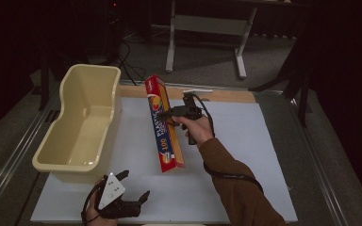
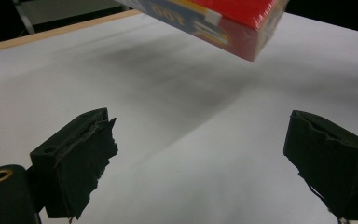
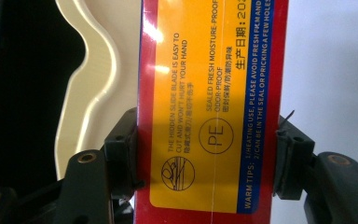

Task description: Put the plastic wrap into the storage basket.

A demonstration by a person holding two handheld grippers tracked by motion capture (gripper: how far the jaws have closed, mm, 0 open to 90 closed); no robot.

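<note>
step: carrying box (image 1: 164,123) toward bin (image 1: 82,123) | right gripper (image 1: 168,114): clamped on box, held off table | left gripper (image 1: 129,184): jaws apart, idle | next: clear bin rim, then lower

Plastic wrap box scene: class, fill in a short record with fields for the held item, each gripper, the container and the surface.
held item: plastic wrap box, long, red and orange, lifted off the table
right gripper: jaws clamped on the box's two long sides
left gripper: jaws wide apart, nothing between them, near the table's front edge
container: cream plastic tub, left of the box, nothing visible inside
surface: white board on the table
</note>
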